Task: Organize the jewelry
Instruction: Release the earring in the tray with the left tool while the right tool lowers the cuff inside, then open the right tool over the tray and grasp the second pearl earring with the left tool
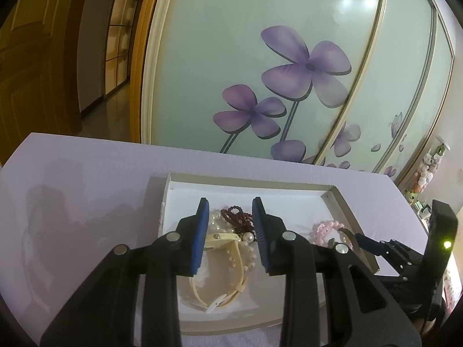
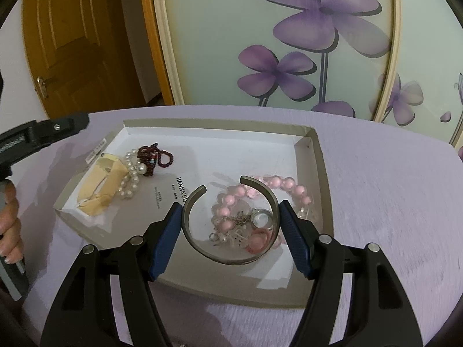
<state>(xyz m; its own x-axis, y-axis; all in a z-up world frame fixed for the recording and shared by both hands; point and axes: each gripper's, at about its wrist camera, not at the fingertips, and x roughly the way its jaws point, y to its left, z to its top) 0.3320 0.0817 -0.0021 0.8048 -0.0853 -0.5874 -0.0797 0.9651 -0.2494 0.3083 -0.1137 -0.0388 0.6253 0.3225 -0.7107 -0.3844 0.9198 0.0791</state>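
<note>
So we've got a shallow white box (image 2: 314,156) on a lilac table (image 2: 376,190). Our right gripper (image 2: 231,232) holds a grey metal cuff (image 2: 189,231) by its sides, pads pressing on it, above the box's near right corner. The cuff's gap faces the far edge. Under it there's a tangle we can't sort out: pink beads (image 2: 285,183), a ring (image 2: 262,219), some clear bits.

Our left gripper (image 1: 231,232) hangs over the box's left side, jaws partly apart and empty. A cream watch (image 1: 228,263), pearls (image 1: 247,238) and dark red beads (image 1: 235,217) lie below, partly hidden by the fingers. In that view the right gripper blocks most of the cuff (image 1: 351,238). A hand (image 2: 8,225) is cut off at the right view's left edge.
</note>
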